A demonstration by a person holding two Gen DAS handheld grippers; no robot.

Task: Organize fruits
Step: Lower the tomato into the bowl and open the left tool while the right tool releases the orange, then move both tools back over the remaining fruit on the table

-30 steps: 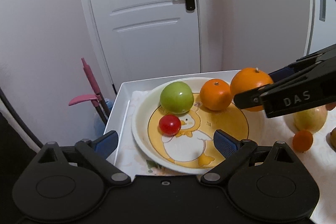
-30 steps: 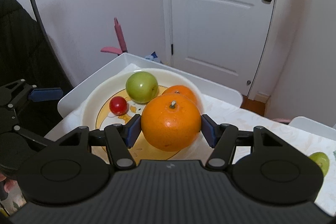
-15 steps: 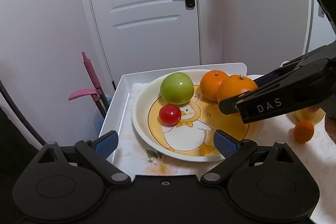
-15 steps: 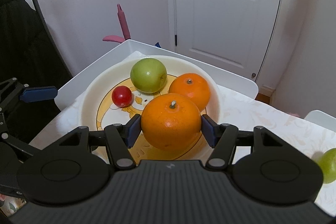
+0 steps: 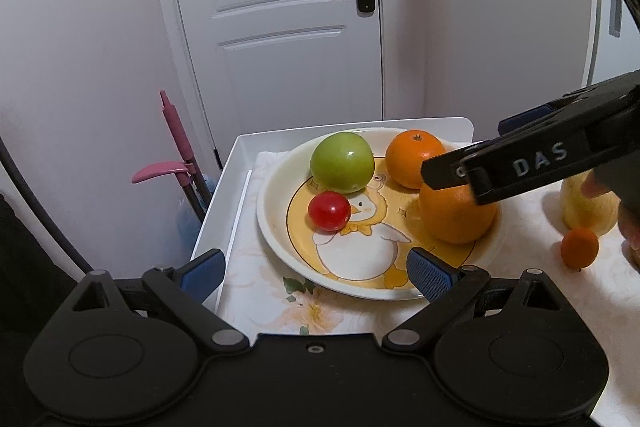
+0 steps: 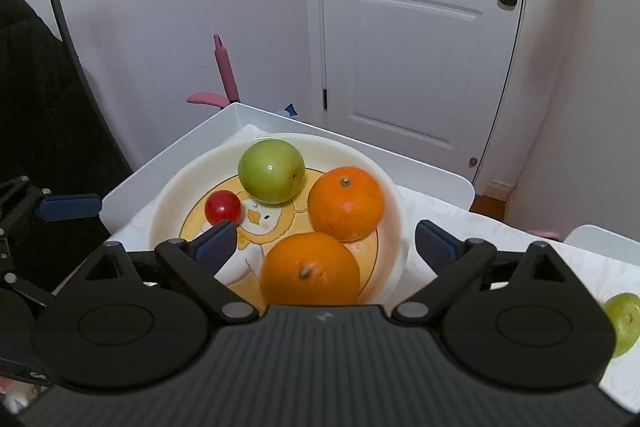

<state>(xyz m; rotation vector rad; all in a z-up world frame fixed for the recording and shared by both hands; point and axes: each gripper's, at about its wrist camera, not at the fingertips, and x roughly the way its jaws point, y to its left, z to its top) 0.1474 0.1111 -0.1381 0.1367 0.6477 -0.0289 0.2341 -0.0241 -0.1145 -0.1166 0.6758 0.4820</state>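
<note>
The near orange (image 6: pixel 310 269) lies on the duck-print plate (image 6: pixel 396 215), its lower edge cut off by the right claw's (image 6: pixel 322 241) black body in the right wrist view. In the left wrist view the same orange (image 5: pixel 456 217) has its top hidden behind that claw's dark finger (image 5: pixel 520 167) marked "DAS". At the right edge of that view a yellowish fruit (image 5: pixel 586 205) is partly covered by the holder's hand (image 5: pixel 624 215), and only part of the hand shows. A small orange fruit (image 5: pixel 579 248) sits on the counter (image 5: pixel 560 311) just in front of the yellowish one. A green fruit (image 6: pixel 622 323) at the right border of the right wrist view is half cut off by the claw's frame.

The right claw hangs over the plate's near rim, spread wide with its blue pads (image 6: pixel 214 245) well clear of the orange on either side; it holds nothing. The left claw (image 5: pixel 316 271) is level and low at the plate's near-left edge, also wide open and empty.

On the plate, a green apple (image 5: pixel 342 163), a second orange (image 5: pixel 414 159) and a small red tomato (image 5: pixel 329 211) sit apart from the near orange. The plate rests on a floral cloth (image 5: pixel 264 291) in a white tray (image 5: pixel 224 215).
</note>
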